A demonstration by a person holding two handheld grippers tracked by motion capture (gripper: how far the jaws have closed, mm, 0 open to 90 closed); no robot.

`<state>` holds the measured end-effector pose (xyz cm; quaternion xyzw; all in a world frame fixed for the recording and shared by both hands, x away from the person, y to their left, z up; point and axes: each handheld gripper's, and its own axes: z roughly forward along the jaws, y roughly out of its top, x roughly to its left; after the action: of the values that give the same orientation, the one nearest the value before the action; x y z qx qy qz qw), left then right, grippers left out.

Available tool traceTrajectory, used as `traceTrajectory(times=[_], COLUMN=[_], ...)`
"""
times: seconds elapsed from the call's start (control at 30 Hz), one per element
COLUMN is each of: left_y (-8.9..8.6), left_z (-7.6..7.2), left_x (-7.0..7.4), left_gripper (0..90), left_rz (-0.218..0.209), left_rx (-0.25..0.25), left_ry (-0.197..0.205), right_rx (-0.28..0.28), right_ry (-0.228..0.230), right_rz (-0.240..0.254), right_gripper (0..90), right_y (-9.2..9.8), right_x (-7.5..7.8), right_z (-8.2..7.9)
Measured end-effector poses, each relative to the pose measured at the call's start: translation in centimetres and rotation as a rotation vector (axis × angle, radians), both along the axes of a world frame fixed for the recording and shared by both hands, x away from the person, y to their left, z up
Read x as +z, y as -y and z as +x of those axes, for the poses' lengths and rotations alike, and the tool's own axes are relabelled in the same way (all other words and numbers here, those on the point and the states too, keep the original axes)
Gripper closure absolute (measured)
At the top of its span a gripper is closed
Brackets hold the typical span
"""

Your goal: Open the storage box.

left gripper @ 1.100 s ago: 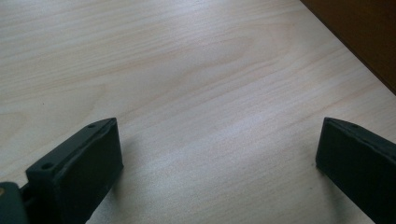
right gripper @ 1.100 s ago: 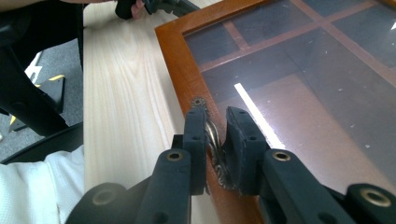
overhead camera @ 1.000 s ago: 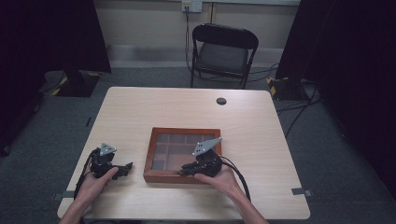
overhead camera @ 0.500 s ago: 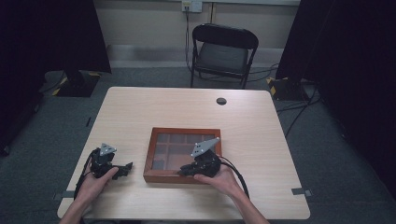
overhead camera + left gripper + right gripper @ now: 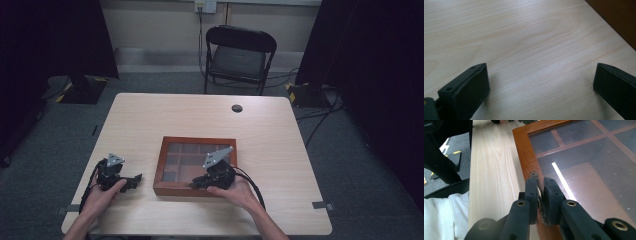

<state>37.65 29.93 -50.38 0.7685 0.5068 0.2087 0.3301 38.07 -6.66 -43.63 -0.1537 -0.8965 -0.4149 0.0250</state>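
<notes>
Your box (image 5: 196,167) lies on the table (image 5: 165,117) toward its near edge, right of your left gripper (image 5: 131,181). Your right gripper (image 5: 196,184) sits at the box's near rim. Behind the table stands a chair (image 5: 239,55).

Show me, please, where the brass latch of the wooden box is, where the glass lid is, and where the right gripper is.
brass latch (image 5: 539,192), right gripper view, on its metal edge between the jaws.
glass lid (image 5: 584,167), right gripper view, on a glass pane.
right gripper (image 5: 540,185), right gripper view, midway between the tips of its jaws.
</notes>
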Motion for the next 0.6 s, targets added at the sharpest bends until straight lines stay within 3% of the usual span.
traceTrajectory(times=[0.6], left_y=[-0.01], left_z=[-0.01], left_x=[0.02], left_gripper=[0.0], left_rz=[0.001], left_rx=[0.000], left_ry=[-0.002], right_rx=[0.005], right_ry=[0.010], right_rz=[0.002], right_gripper=[82.6], right_y=[0.01], right_x=[0.75], right_z=[0.04])
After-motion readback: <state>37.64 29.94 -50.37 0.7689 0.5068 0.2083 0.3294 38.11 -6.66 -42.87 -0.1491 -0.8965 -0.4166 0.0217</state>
